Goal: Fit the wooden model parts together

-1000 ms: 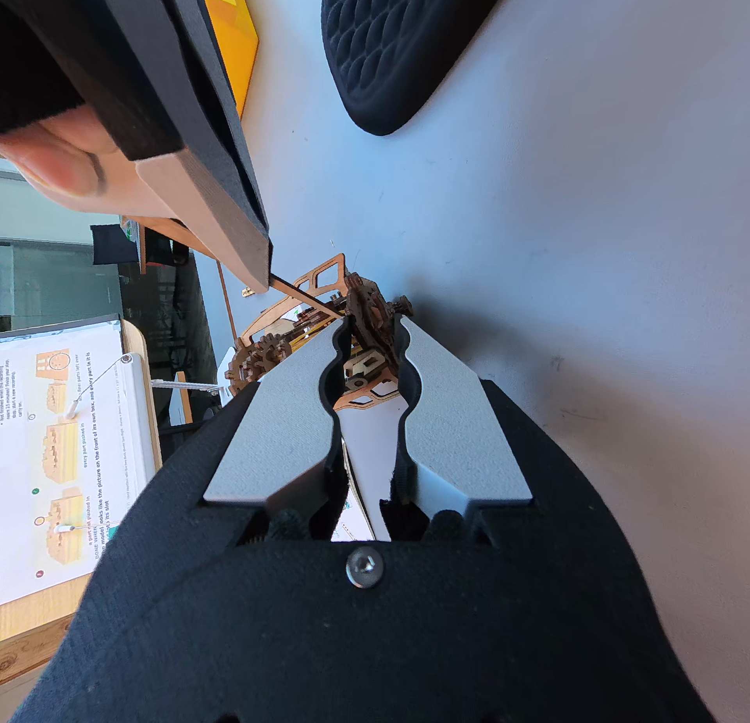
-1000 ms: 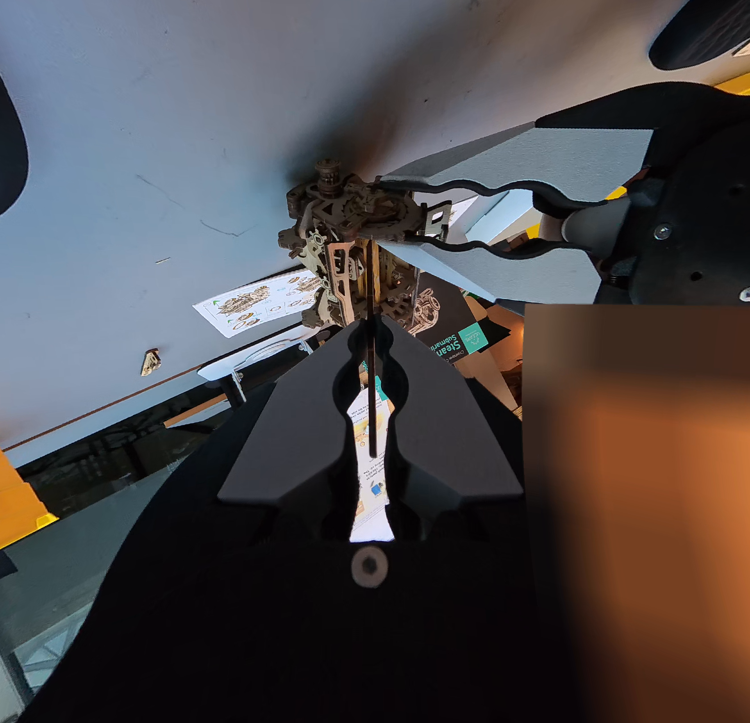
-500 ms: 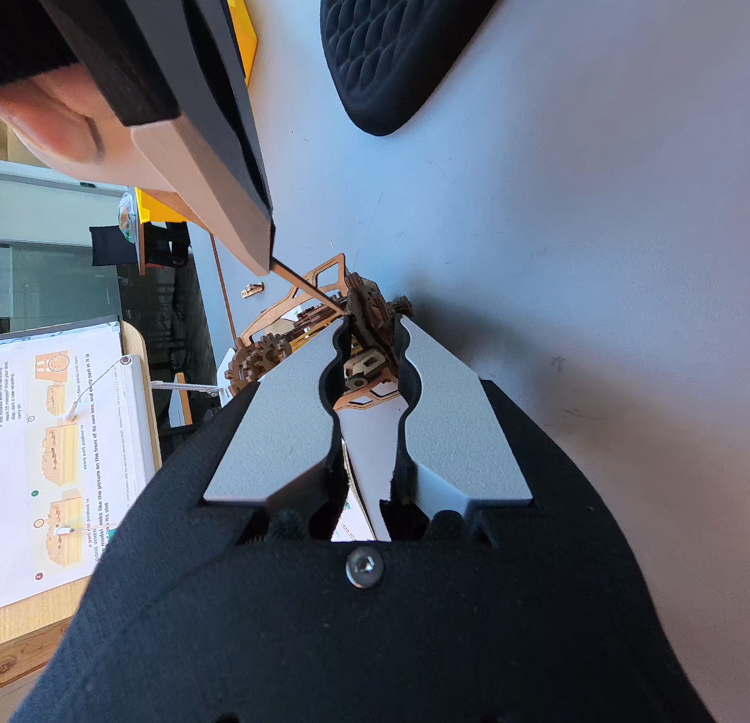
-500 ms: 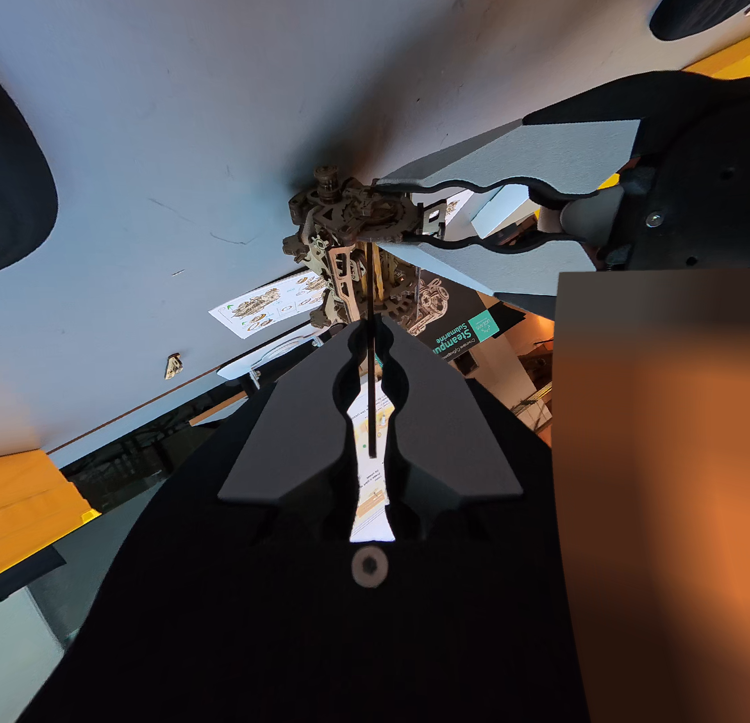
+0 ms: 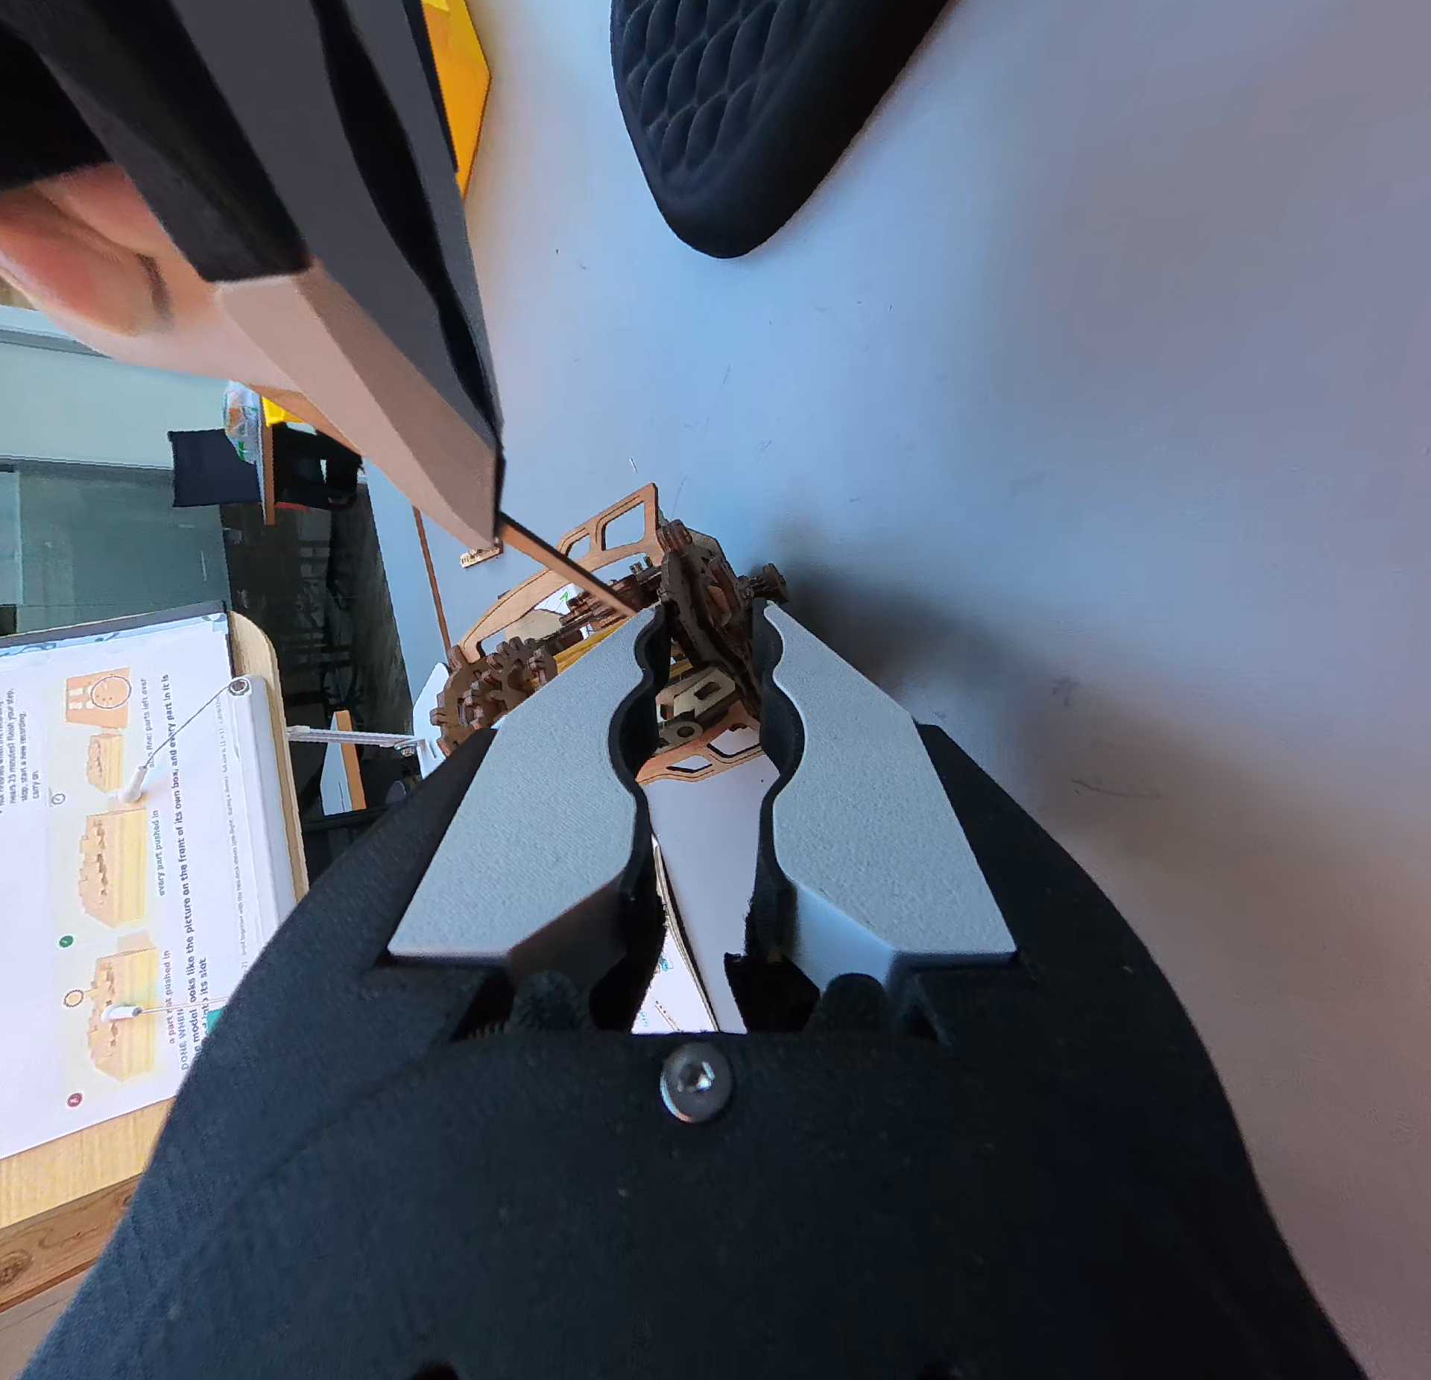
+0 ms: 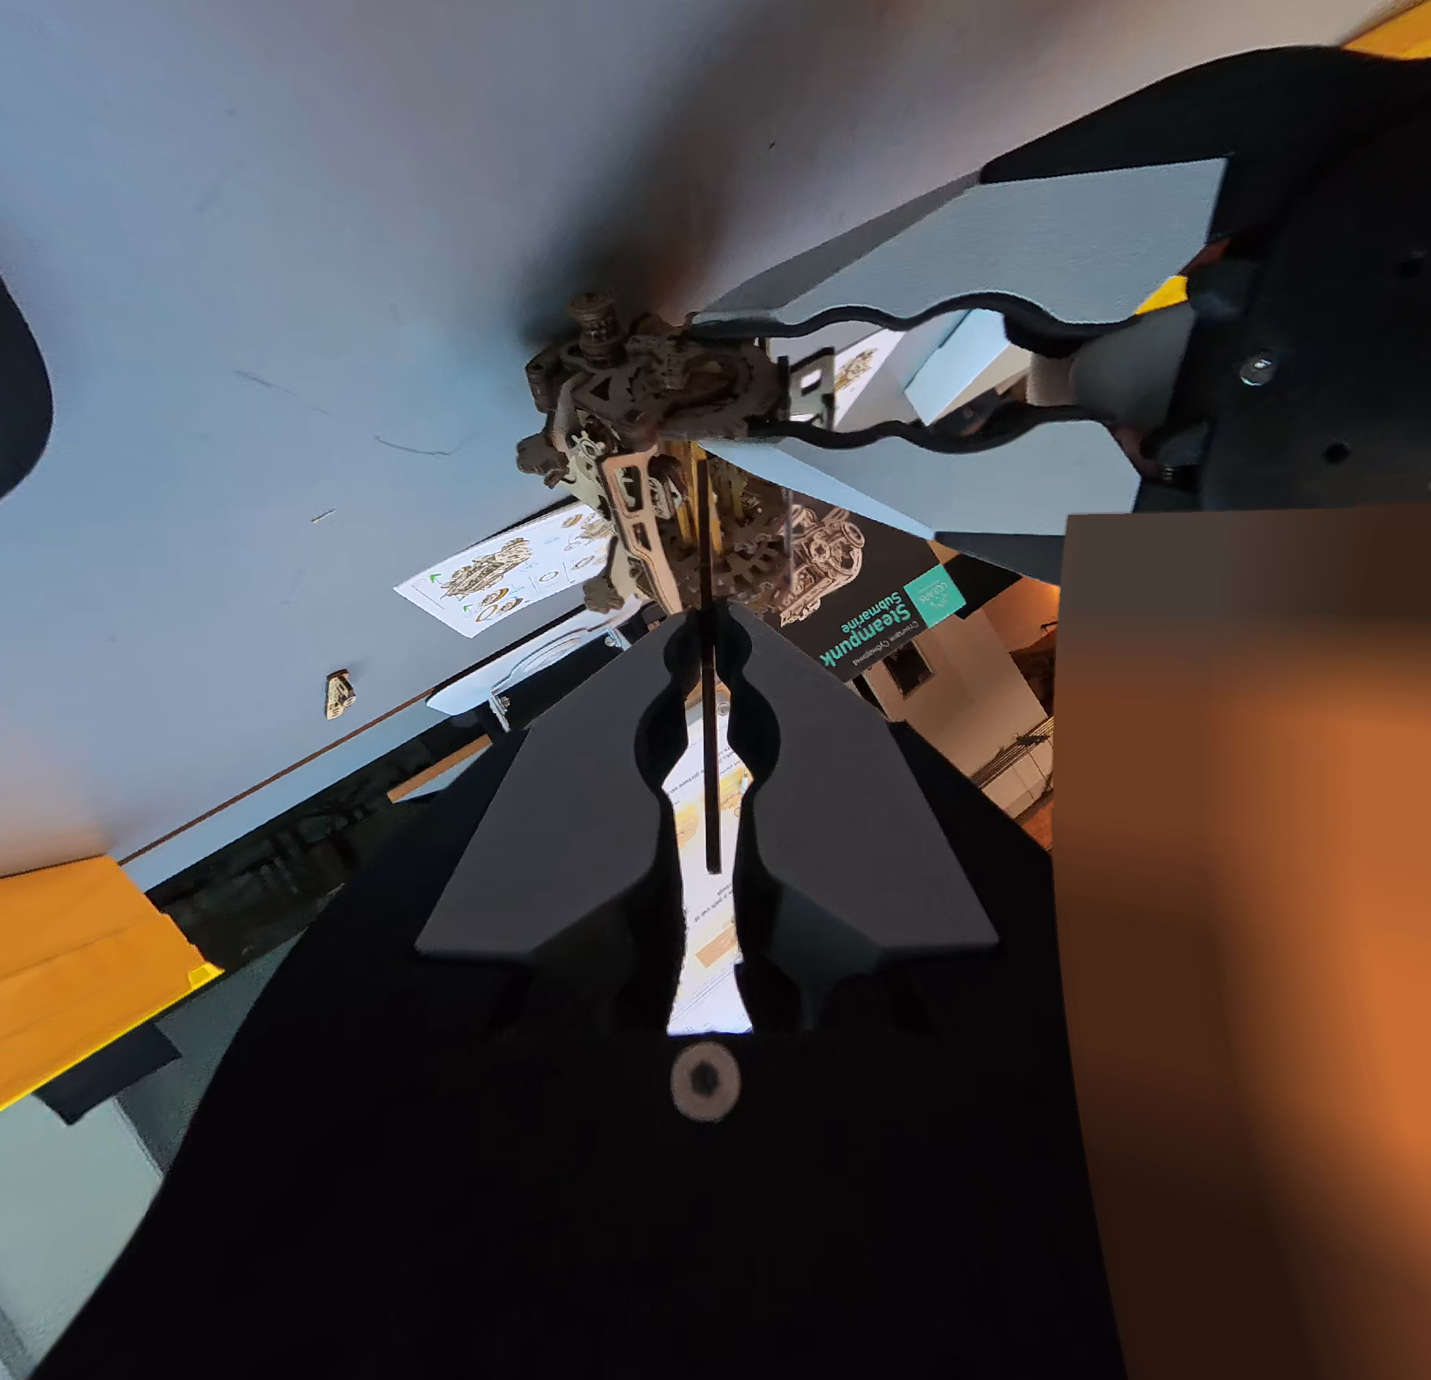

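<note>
A wooden gear model [image 5: 697, 623] stands on the white table [image 5: 1084, 491]; it also shows in the right wrist view [image 6: 658, 414]. My left gripper [image 5: 708, 623], with grey fingers, is shut on the model's gear end; in the right wrist view it [image 6: 697, 379] comes in from the right. My right gripper [image 6: 706, 615], with dark fingers, is shut on a thin flat wooden part [image 6: 708, 723] seen edge-on, its tip reaching into the model. In the left wrist view that gripper [image 5: 492, 522] comes from the upper left with the part [image 5: 573, 569] sticking out toward the model.
A black textured pad [image 5: 774, 89] lies on the table beyond the model. An instruction sheet on a board [image 5: 116, 878] stands at the left. A dark box [image 6: 875, 615], a printed sheet [image 6: 503, 576], a small loose wooden piece [image 6: 339, 694] and a yellow bin [image 6: 85, 956] lie around. My right fingertips sit around 5 cm from my left ones.
The right wrist view has shifted slightly, with the model and left gripper a little higher and farther right in it. Both grips are unchanged.
</note>
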Tool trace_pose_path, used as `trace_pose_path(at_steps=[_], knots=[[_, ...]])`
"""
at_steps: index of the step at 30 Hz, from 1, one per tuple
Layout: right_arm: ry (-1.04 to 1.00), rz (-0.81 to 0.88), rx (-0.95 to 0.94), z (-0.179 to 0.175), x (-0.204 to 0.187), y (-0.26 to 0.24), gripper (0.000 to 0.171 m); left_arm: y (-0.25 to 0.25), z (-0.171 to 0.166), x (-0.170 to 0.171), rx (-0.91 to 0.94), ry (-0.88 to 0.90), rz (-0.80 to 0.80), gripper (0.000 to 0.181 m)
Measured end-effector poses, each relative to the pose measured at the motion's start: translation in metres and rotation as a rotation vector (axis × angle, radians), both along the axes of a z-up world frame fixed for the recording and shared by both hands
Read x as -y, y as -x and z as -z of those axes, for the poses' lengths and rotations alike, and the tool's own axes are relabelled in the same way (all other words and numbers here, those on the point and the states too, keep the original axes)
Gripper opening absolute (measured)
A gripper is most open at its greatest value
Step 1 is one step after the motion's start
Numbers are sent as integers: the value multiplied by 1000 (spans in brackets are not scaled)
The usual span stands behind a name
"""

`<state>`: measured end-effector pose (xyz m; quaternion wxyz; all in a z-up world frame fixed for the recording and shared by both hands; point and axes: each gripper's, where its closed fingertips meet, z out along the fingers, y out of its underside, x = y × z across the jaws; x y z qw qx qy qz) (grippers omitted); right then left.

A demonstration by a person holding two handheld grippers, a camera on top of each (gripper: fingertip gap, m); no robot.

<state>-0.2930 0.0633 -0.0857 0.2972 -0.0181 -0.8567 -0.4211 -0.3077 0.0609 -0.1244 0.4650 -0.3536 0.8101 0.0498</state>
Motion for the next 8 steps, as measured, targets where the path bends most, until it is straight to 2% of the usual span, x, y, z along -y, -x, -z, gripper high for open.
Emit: trace_pose_path(at_steps=[8], knots=[[14, 4, 41, 5, 0, 1, 1, 0, 0, 0, -2, 0, 3, 19]])
